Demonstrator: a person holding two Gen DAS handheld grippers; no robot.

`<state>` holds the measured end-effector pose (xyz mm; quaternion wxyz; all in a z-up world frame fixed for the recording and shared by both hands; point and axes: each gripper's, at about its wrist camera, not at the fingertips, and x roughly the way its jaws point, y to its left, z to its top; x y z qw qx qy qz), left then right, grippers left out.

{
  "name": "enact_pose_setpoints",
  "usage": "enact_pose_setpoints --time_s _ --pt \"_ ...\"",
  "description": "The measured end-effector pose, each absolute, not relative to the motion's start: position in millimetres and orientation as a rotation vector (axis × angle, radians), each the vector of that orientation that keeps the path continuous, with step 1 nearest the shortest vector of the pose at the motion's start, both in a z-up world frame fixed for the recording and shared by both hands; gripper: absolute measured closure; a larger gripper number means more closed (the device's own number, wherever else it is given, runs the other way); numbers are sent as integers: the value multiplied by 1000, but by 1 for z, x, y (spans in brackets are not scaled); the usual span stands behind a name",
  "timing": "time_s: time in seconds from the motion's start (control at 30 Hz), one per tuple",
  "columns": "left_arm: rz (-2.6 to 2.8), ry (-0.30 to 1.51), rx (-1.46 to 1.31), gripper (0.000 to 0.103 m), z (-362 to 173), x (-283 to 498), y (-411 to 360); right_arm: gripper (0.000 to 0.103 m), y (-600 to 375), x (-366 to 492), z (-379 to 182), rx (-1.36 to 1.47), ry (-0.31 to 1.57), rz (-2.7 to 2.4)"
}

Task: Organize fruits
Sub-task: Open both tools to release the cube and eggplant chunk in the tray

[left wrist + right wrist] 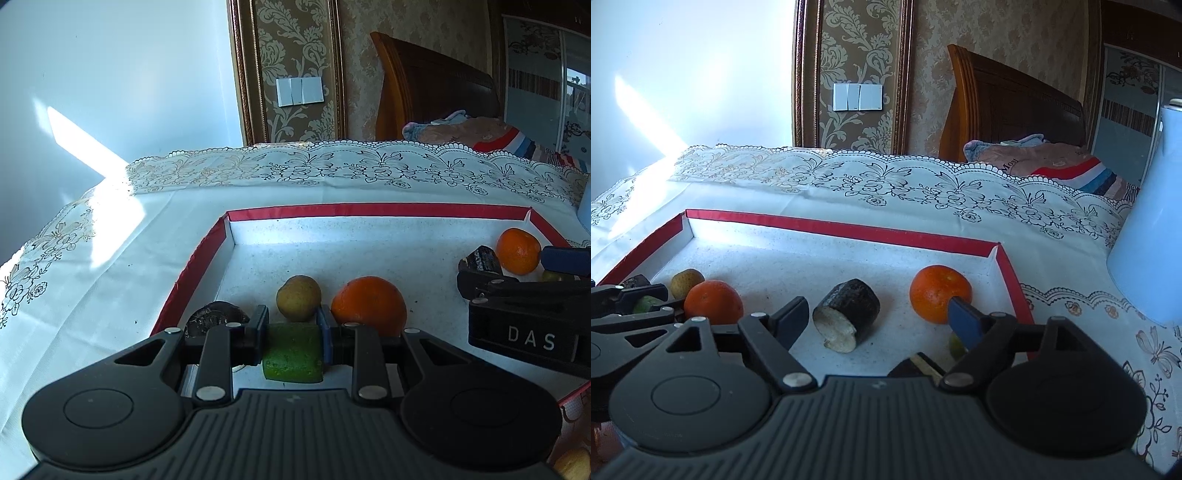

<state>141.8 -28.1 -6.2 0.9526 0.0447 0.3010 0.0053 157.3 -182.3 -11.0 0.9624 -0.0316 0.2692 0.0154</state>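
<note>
Presently the left gripper (291,338) pinches a green fruit piece (291,352) inside the red-rimmed tray (369,210), just in front of the yellow-brown fruit (298,298). It looks firm-skinned, flat-cut and light; hold across its rounded flanks. The right gripper (879,321) stands spread, empty, astride the dark-skinned cut piece (847,317), left of the tangerine (938,293).

Premises: a bedroom in a private home. Evidence, upper right of both views: wooden headboard (1015,107) with folded striped bedding (1071,170) below it. Damask wallpaper (295,48) in gilt framing, wall switch panel (300,91), lace-edged tablecloth (886,184) across centre, mirrored wardrobe door (535,66) far right.
</note>
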Motion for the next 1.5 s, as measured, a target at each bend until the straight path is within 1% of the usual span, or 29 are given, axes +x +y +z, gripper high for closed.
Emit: enact_pose_setpoints --time_s 0.07,0.13,0.3,0.43,0.67,0.7,1.07,1.27,1.5 --pt "10 609 94 76 -7 141 -28 18 -182 156 -11 -64 541 30" --pt "6 609 95 75 -7 141 -28 12 -182 155 -11 -70 534 23" --pt "2 606 99 75 -7 140 -28 9 -183 152 -11 -64 532 24" --pt "3 603 100 75 -8 139 -28 4 -182 150 -11 -61 528 28" --pt "1 600 103 75 -8 137 -28 2 -184 146 -10 -51 521 29" --pt "1 599 106 75 -8 136 -28 0 -186 145 -10 -46 522 33" --pt "-11 606 88 74 -7 130 -24 0 -189 136 -9 -25 516 47" --pt "-17 604 103 74 -6 122 -25 0 -202 120 -4 31 510 67" --pt "-34 536 107 74 2 97 -24 0 -224 92 1 94 494 81"
